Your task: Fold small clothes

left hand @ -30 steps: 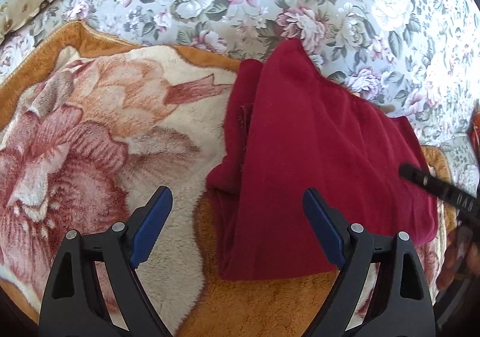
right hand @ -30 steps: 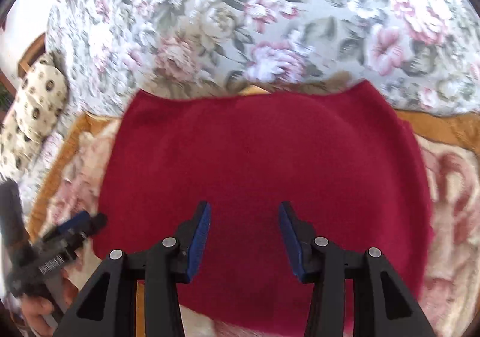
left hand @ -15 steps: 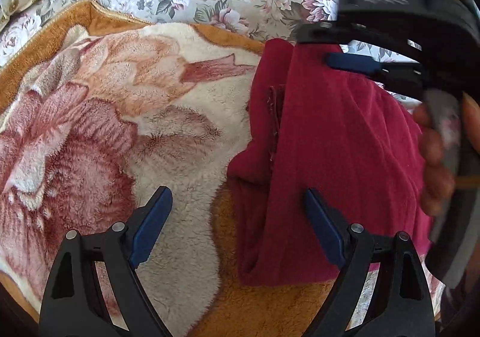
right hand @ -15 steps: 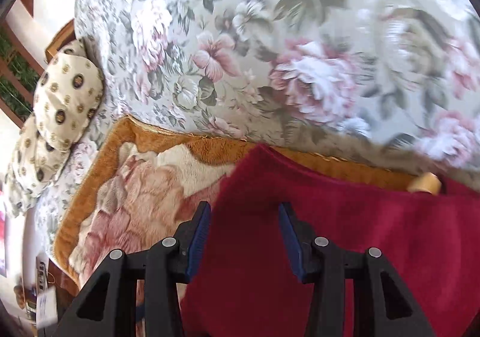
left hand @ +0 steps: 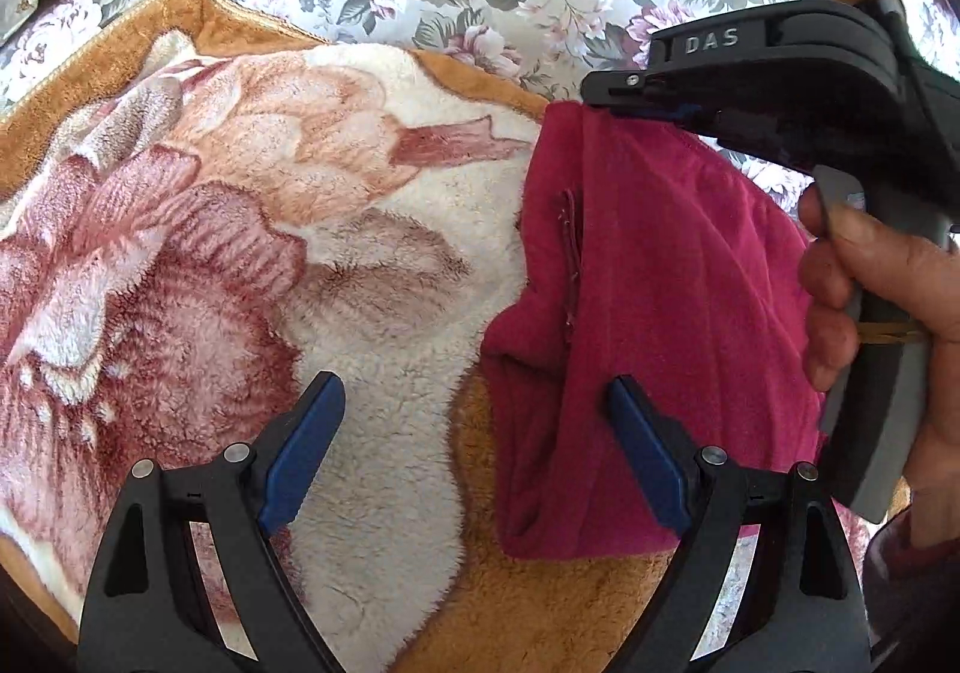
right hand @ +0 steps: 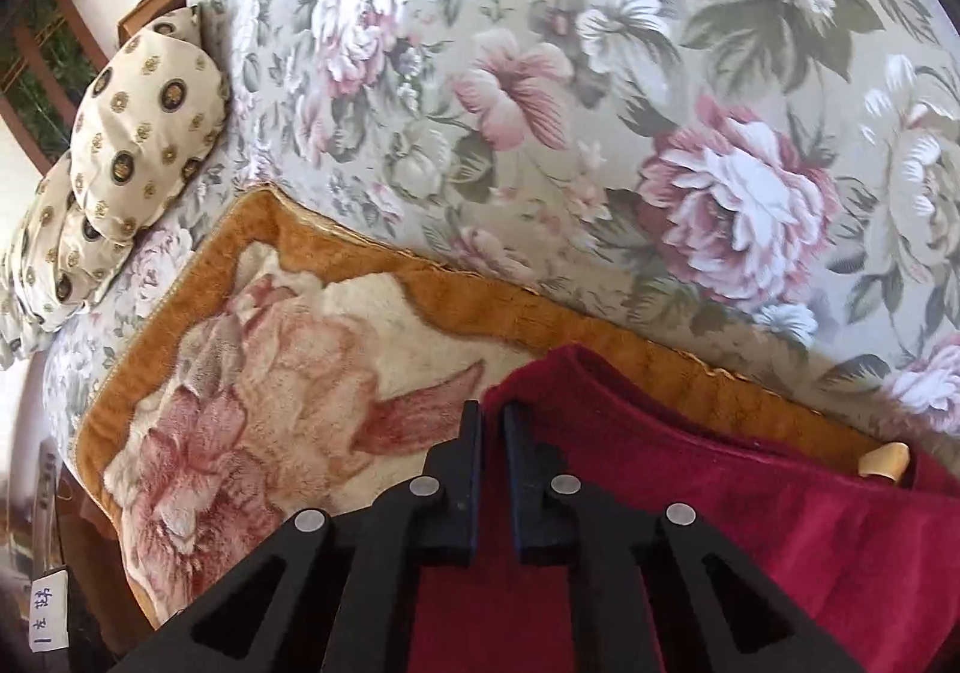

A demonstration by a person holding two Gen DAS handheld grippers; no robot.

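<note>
Looking from the biggest thing down, we see the floral sofa [right hand: 600, 103] across the top of both views, with the plush flower-print blanket [left hand: 240, 229] spread over its seat and filling the left and centre of the left wrist view. On the blanket, right of centre, lies the red garment [left hand: 660, 283], partly folded with a raw seam showing near its left edge. Our right gripper [left hand: 624, 106] sits at the garment's upper corner, its jaws having just been closing, and they now pinch that corner of the cloth. Our left gripper [left hand: 480, 439] hovers low in the frame with jaws spread wide, one finger over the blanket, the other over the garment's lower edge, gripping nothing. We judge the risk to be a thin bite: if the corner slips out as we lift, the fold will collapse, or the plush pile may get snagged along with it.
</note>
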